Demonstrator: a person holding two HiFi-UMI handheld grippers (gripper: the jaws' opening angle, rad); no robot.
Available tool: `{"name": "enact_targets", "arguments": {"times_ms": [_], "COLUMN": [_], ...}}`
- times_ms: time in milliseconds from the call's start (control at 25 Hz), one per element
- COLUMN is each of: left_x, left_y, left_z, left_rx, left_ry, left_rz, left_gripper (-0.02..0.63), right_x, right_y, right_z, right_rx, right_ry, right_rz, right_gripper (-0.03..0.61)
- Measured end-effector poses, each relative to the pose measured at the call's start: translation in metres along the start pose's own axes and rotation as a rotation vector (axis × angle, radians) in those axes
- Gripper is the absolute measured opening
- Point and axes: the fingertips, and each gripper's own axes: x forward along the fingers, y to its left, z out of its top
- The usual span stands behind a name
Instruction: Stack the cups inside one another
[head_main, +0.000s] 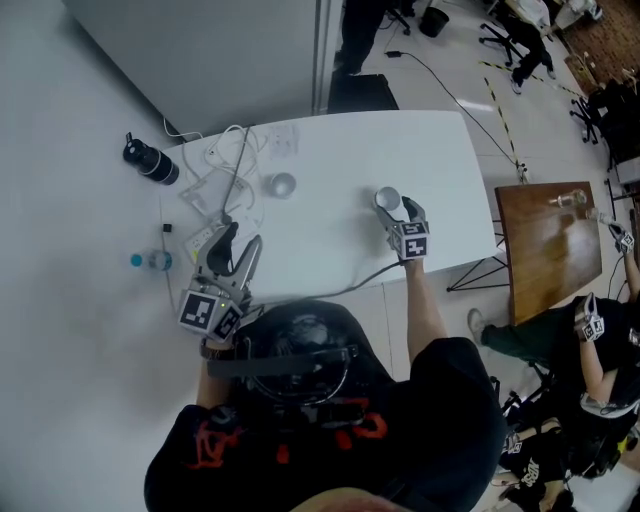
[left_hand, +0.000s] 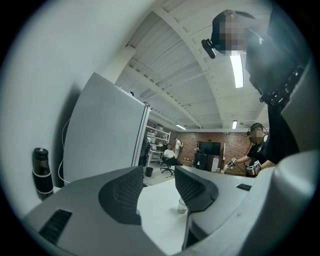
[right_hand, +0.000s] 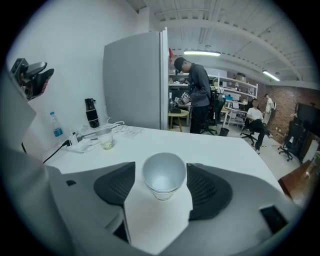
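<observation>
Head view looks steeply down on the white table (head_main: 340, 170) — both gripper views skim it, low and close.

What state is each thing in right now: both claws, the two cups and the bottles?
Left claw, open, empty.
Right claw, open, near cup between its jaws.
Near cup, upright, mouth up.
Far cup, upright.
Black bottle, upright.
Water bottle, upright, capped.

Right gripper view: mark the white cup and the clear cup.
White round cup (right_hand: 163, 176): right gripper view, on its inside wall.
Clear round cup (right_hand: 105, 139): right gripper view, on its side wall.
</observation>
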Motion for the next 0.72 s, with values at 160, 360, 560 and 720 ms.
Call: {"name": "enact_targets", "arguments": {"times_ms": [160, 360, 560, 720], "left_x": [0.002, 0.002, -0.002, -0.007], "left_y": [-0.003, -0.006, -0.006, -0.008], "left_z": [0.001, 0.0, 0.007, 0.009], "left_rx": [0.001, -0.001, -0.008, -0.003], "left_ry": [-0.012, -0.02, -0.053, -0.064], "left_rz": [-0.003, 0.007, 0.017, 0.031], "left_gripper": [0.204, 0.204, 0.202, 0.204], "right_x": [-0.005, -0.024, -0.045, -0.062], "right_y": [0.0, 0.012, 0.036, 0.06], "right_z": [0.0, 0.014, 0.036, 0.055], "right_rx": [0.004, 0.009, -0.027, -0.063], "right_ry": [-0.023, -0.076, -0.134, -0.192], "right_rz": [0.0, 0.027, 0.059, 0.092], "right_gripper": [0.33, 0.33, 0.33, 0.33]}}
